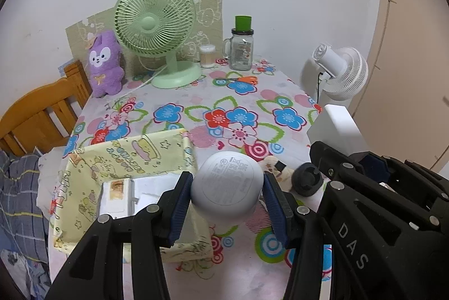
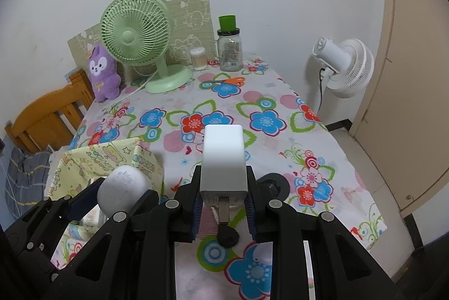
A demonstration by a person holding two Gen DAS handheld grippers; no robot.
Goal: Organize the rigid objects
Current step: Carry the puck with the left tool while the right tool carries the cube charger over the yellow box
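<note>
Grippers angle downward side by side: left gripper (image 1: 228, 189) jaws grasping round case (image 1: 227, 185), right gripper (image 2: 223, 206) jaws clenched on charger (image 2: 223, 159).

The left gripper (image 1: 227, 189) and the right gripper (image 2: 223, 204) point downward side by side, both jaws clamped on something.

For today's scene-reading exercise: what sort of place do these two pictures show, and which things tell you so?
Most likely a bedroom or small room in a home. A table under a flowered tablecloth carries a green desk fan and a purple plush toy, and a wooden bed frame with checked bedding stands beside it.
</note>
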